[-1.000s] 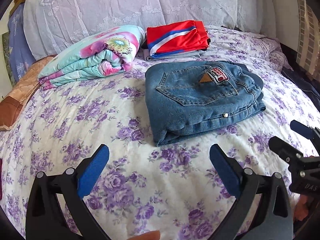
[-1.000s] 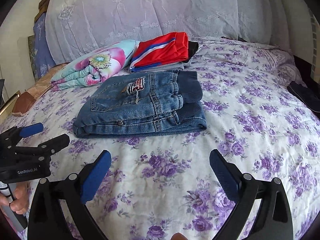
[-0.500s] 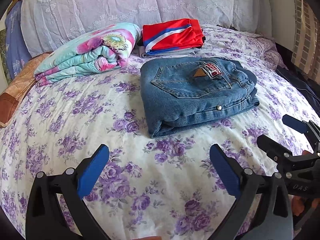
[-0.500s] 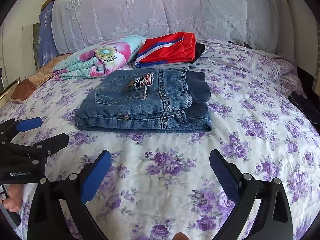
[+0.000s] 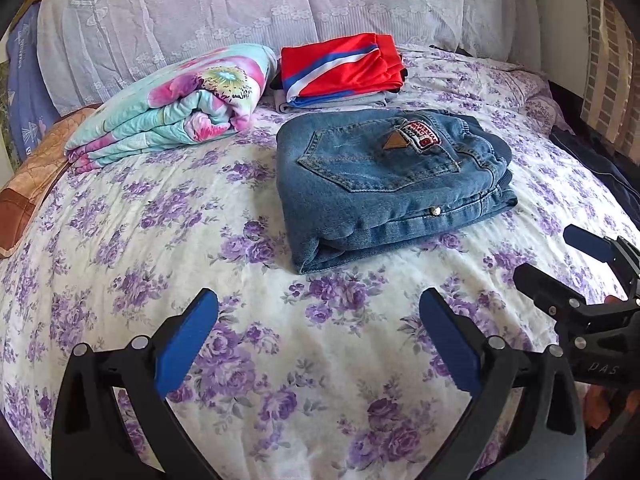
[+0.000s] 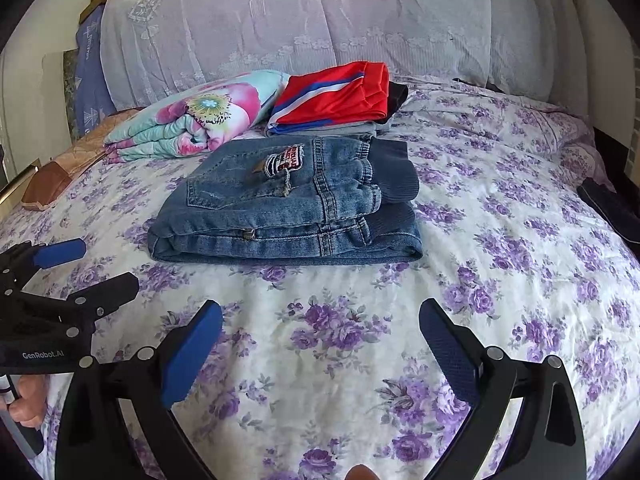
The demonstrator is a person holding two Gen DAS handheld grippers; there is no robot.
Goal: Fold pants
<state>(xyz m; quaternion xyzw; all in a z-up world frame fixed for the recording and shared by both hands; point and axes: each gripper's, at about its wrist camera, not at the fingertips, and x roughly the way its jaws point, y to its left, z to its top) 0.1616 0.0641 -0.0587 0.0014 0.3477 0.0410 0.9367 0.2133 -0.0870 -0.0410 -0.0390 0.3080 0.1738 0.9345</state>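
Note:
Blue denim pants (image 5: 388, 184) lie folded into a compact stack on the flowered bed, back pocket and patch on top; they also show in the right wrist view (image 6: 288, 208). My left gripper (image 5: 318, 312) is open and empty, hovering above the sheet in front of the pants. My right gripper (image 6: 320, 328) is open and empty, also short of the pants. The right gripper also shows at the right edge of the left wrist view (image 5: 560, 264), and the left gripper shows at the left edge of the right wrist view (image 6: 96, 268). Neither touches the pants.
A rolled floral quilt (image 5: 176, 100) lies behind left of the pants. A folded red garment (image 5: 340, 68) sits on other folded clothes behind them. A large lace-covered pillow (image 5: 260, 4) lines the back. A dark garment (image 6: 608, 208) lies at the bed's right edge.
Both grippers have drawn back a little from the folded pants and stay open. The pants have not moved.

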